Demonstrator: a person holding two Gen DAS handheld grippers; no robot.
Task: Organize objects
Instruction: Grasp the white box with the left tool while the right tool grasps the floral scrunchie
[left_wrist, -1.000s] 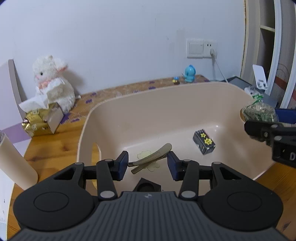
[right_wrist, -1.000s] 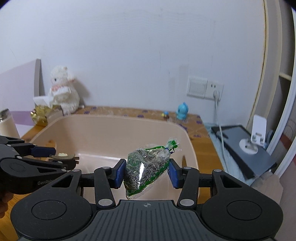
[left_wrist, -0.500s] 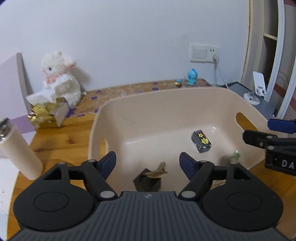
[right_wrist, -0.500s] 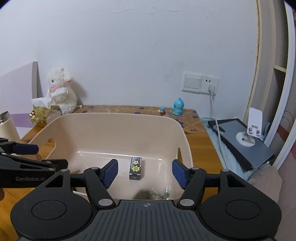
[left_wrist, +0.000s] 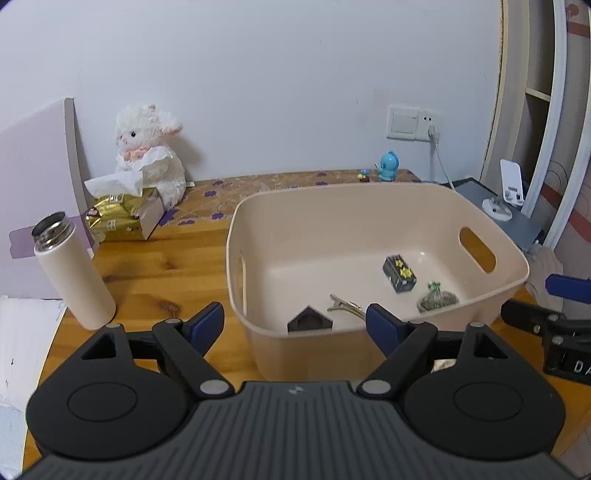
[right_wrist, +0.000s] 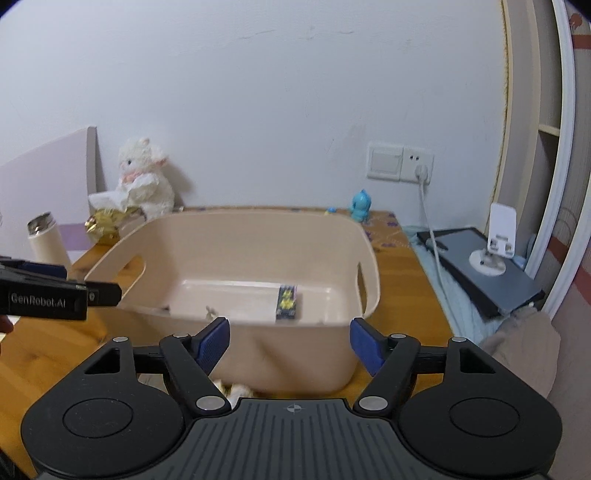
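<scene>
The left gripper is a black tool with a grey ribbed housing at the bottom edge of its view, marked with a small pale emblem. Two round black discs flank the housing. Black linkage arms with triangular cut-outs and silver screw heads lead to two fingers tipped with blue pads. The right gripper has the same build: ribbed grey body, black discs, silver screws, blue pads. Seen side-on from the right wrist, the left tool carries white lettering reading "GenRobot.AI".
</scene>
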